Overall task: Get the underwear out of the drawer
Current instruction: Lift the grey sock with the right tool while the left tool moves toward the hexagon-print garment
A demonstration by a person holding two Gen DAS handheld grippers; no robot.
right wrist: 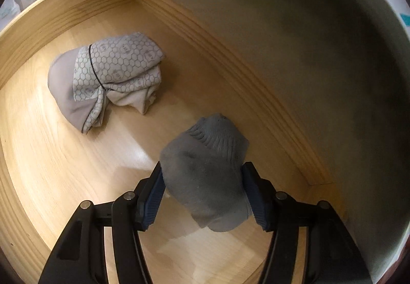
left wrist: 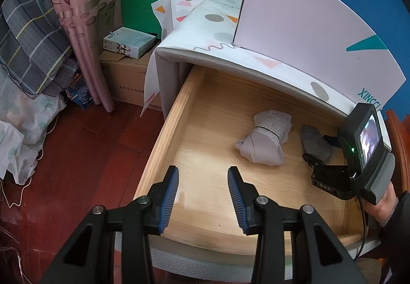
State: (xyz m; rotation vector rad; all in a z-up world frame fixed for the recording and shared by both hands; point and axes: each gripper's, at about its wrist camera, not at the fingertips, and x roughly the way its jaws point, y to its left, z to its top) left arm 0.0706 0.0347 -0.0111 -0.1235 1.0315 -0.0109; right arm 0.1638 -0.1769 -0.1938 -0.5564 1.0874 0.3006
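Jaws of right gripper [right wrist: 202, 194] flanking dark grey rolled bundle [right wrist: 205, 176], pads touching, grip unconfirmed; left gripper [left wrist: 202, 196] narrowly open, empty. Honeycomb-patterned pale grey folded underwear [right wrist: 107, 79] lying apart inside light wooden drawer [left wrist: 166, 130]. Risk: lifting wrong garment.

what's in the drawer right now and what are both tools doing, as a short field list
drawer: open light wooden drawer, pulled out from a cloth-covered cabinet
item 1: rolled pale lilac and honeycomb-print underwear bundle, lying free on the drawer floor
item 2: dark grey rolled fabric bundle, toward the drawer's back wall
left tool: jaws apart, nothing between them, above the drawer's front part
right tool: inside the drawer, blue pads on either side of the grey bundle, touching it
on top of cabinet: white cardboard box with teal print
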